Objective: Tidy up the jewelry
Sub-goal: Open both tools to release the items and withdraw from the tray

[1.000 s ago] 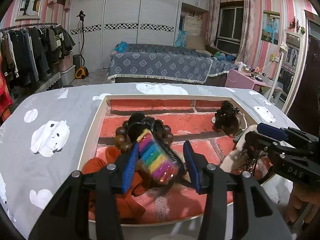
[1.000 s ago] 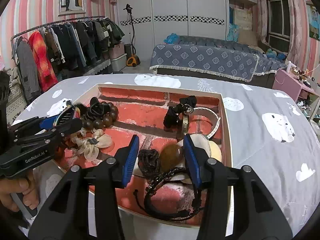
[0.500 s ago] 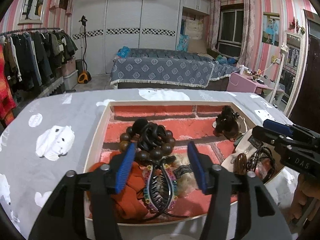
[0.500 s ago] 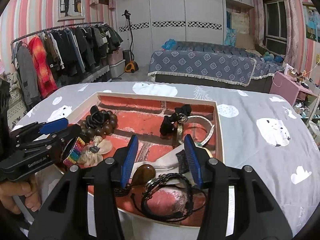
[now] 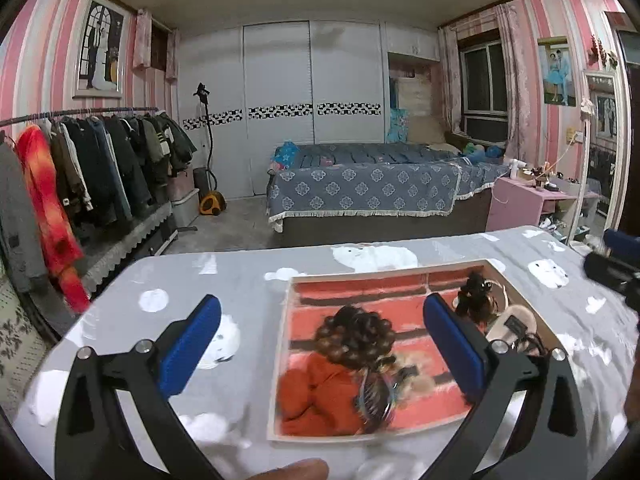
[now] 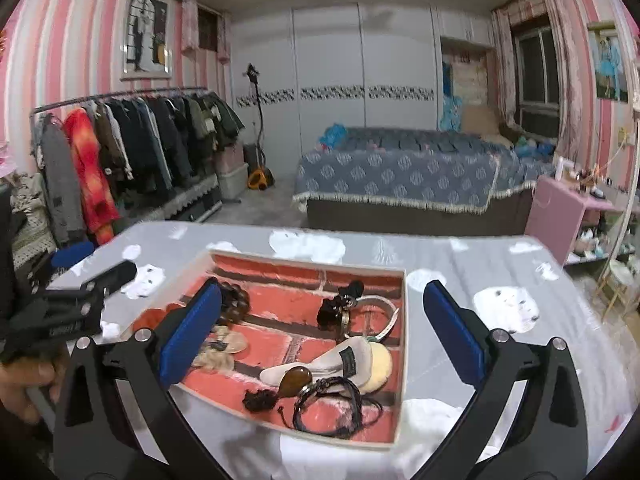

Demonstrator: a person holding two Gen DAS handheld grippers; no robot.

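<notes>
While both grippers are held above the grey cloth-covered table (image 6: 500, 264), nothing is gripped by either: the left gripper (image 5: 320, 344) is spread wide, and the right gripper (image 6: 320, 336) is likewise spread wide and empty. A shallow tray (image 6: 403, 320) with a red brick-pattern floor is seen on the table. From the right wrist view, brown beads (image 6: 236, 300) are placed at 10 o'clock in the tray, a white bangle (image 6: 380, 304) at 1 o'clock, and black cord bracelets (image 6: 332, 404) at 5 o'clock. From the left wrist view, an orange scrunchie (image 5: 316, 392) is found at 7 o'clock, touching the beads.
</notes>
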